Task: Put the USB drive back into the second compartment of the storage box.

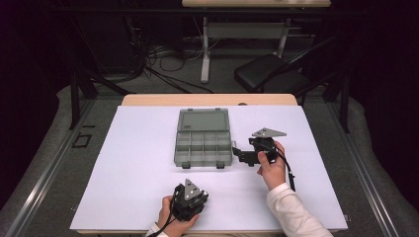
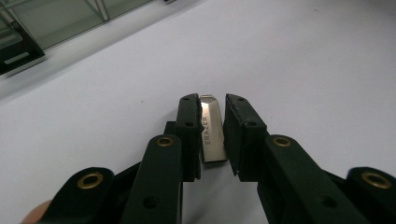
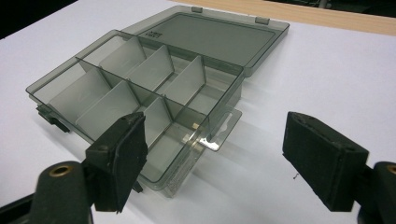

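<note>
A small silver metal USB stick (image 2: 212, 135) with engraved letters sits lengthwise between the black pads of my left gripper (image 2: 212, 105), which is shut on it just over the white table. In the high view that left gripper (image 1: 190, 201) is at the table's front edge. A smoky grey plastic organiser box (image 1: 181, 148) lies open mid-table, its lid (image 1: 203, 120) flat behind it and its compartments empty. My right gripper (image 1: 243, 155) stands open just right of the box. In the right gripper view its jaws (image 3: 217, 123) are wide apart, facing the box's corner (image 3: 219, 100).
The white sheet (image 1: 133, 163) covers most of the wooden table (image 1: 148, 99). Beyond the far edge stand a black chair (image 1: 272, 74), a desk leg and floor cables. Bare sheet lies left of the box and between the two grippers.
</note>
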`<control>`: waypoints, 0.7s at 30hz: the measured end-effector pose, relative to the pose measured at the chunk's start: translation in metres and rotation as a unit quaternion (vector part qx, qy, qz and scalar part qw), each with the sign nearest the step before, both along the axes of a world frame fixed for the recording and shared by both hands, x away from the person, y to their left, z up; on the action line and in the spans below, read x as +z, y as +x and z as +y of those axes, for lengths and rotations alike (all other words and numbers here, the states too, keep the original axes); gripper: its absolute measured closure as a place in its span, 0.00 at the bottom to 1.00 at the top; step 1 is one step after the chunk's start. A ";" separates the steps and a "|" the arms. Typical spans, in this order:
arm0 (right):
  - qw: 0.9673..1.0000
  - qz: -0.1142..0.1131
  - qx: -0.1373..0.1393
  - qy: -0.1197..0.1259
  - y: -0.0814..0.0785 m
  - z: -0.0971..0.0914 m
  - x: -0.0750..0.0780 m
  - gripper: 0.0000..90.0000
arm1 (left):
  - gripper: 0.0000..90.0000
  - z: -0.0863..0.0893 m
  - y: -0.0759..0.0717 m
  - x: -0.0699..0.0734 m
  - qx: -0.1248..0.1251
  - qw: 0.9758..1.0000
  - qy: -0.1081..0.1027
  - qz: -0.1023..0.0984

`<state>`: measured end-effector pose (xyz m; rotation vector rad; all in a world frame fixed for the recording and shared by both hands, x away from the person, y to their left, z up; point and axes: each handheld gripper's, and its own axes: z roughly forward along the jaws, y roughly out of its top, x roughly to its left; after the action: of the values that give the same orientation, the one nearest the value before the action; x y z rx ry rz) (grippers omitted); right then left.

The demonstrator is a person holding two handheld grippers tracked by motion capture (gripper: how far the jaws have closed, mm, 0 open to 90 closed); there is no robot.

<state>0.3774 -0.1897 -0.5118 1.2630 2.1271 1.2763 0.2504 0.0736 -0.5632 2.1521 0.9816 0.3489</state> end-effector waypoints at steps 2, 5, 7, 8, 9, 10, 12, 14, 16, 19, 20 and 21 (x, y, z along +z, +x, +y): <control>1.000 0.002 -0.001 0.001 0.000 0.000 -0.001 0.23 | 0.84 0.000 0.000 0.000 0.002 1.000 0.001 -0.002; 1.000 0.004 -0.002 0.000 0.000 0.000 -0.001 0.23 | 0.85 -0.001 -0.001 -0.001 0.008 1.000 -0.004 -0.002; 1.000 0.004 -0.002 0.000 0.000 0.000 -0.001 0.23 | 0.86 -0.001 -0.001 -0.001 0.009 1.000 -0.004 -0.002; 1.000 0.004 -0.001 -0.001 0.000 0.000 -0.001 0.23 | 0.86 0.000 -0.001 -0.001 0.011 1.000 -0.004 0.000; 1.000 0.004 -0.002 -0.002 0.000 0.000 -0.001 0.23 | 0.87 0.000 -0.001 -0.001 0.011 1.000 -0.005 -0.001; 1.000 0.004 -0.002 -0.002 0.000 0.000 -0.001 0.23 | 0.87 0.001 0.000 -0.001 0.012 1.000 -0.008 0.003; 1.000 0.004 -0.002 -0.002 0.000 0.000 -0.001 0.23 | 0.87 0.001 0.000 -0.001 0.013 1.000 -0.008 0.004; 1.000 0.004 -0.002 -0.002 0.000 0.000 -0.002 0.23 | 0.87 0.001 0.000 -0.001 0.013 1.000 -0.009 0.003; 1.000 0.004 -0.002 -0.001 0.000 0.000 -0.002 0.23 | 0.88 0.001 0.000 -0.001 0.013 1.000 -0.010 0.004; 1.000 0.004 -0.003 0.000 0.000 0.000 -0.002 0.23 | 0.88 0.001 0.000 -0.001 0.015 1.000 -0.012 0.005; 1.000 0.003 -0.002 -0.001 0.001 0.000 -0.002 0.23 | 0.88 0.001 0.000 0.000 0.015 1.000 -0.012 0.008; 1.000 0.003 -0.003 0.000 0.001 0.000 -0.002 0.23 | 0.88 0.001 0.000 0.000 0.016 1.000 -0.012 0.008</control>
<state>0.3781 -0.1900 -0.5136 1.2730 2.1269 1.2716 0.2508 0.0749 -0.5637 2.1230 1.0247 0.3330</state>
